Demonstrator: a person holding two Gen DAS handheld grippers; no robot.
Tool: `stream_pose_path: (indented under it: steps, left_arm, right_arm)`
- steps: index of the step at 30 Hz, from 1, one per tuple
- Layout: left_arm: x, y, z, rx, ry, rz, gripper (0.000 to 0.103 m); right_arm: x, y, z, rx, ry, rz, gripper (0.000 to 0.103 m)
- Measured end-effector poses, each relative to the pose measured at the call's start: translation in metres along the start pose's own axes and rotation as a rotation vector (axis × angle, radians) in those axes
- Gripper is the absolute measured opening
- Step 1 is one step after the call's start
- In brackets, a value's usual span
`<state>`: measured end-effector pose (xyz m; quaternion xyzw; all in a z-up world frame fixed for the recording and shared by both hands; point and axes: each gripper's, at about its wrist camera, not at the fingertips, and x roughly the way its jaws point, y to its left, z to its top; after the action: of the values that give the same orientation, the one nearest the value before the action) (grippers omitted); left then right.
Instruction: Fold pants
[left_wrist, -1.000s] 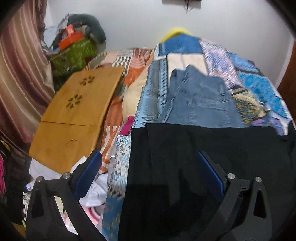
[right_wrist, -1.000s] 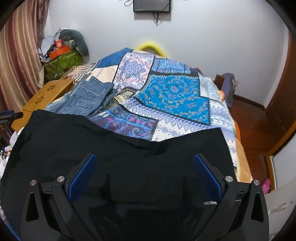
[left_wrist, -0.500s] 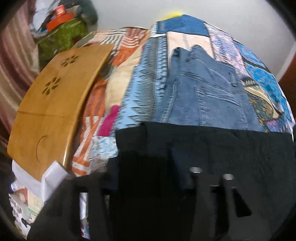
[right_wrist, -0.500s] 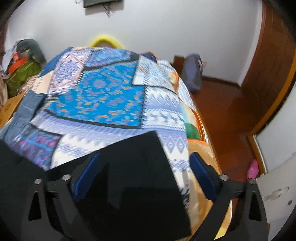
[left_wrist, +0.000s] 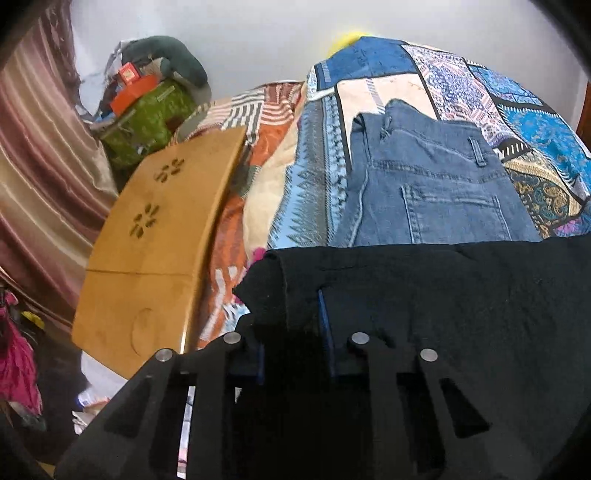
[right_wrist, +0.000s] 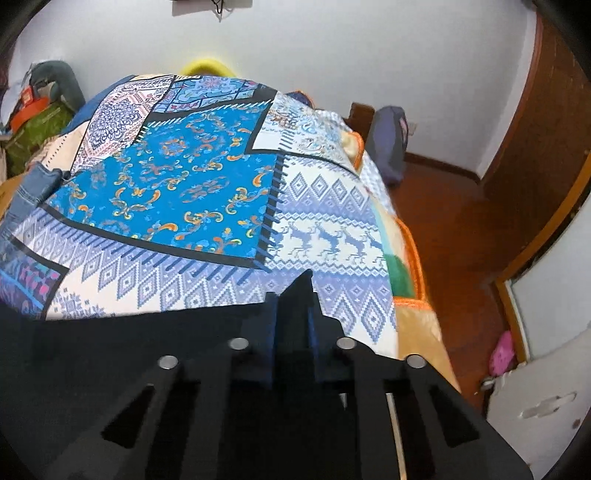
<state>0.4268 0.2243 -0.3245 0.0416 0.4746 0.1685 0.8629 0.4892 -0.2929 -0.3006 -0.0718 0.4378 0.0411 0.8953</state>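
Observation:
Black pants (left_wrist: 461, 295) lie across the near end of a bed with a patterned blue quilt (right_wrist: 177, 192). My left gripper (left_wrist: 295, 332) is shut on the left edge of the black pants, the cloth bunched between its blue pads. My right gripper (right_wrist: 293, 317) is shut on the right corner of the black pants (right_wrist: 110, 350), and a black point of cloth sticks up between the fingers. Folded blue jeans (left_wrist: 428, 184) lie on the quilt just beyond the black pants.
A wooden lap table (left_wrist: 155, 236) rests on the bed's left side, with a green bag (left_wrist: 147, 114) and clutter behind it and a striped curtain (left_wrist: 40, 166) at far left. Right of the bed is wooden floor (right_wrist: 454, 229), a backpack (right_wrist: 388, 144) and a door.
Both grippers went from open to shut on the black pants. The left went to the pants' left edge, the right swung to the right corner at the bed's right edge.

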Motion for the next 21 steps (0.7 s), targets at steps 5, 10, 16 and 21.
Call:
stream_pose_path:
  steps: [5,10,16,21]
  left_arm:
    - [0.015,0.001,0.007,0.008,0.041,-0.040,0.025]
    - [0.014,0.011,0.006,-0.013,0.061,-0.104,0.047]
    - [0.008,0.034,0.012,-0.084,0.054,-0.190,0.059]
    - [0.026,0.029,0.024,-0.085,0.117,-0.208,0.061]
  right_arm:
    - [0.003,-0.022,-0.005,0.070,0.031,-0.026,0.012]
    - [-0.019,-0.014,0.005,0.019,0.038,-0.055,0.043]
    - [-0.067,0.039,0.021,-0.111,-0.060,0.143,0.068]
    - [-0.077,0.111,0.034,-0.237,-0.076,0.329,0.079]
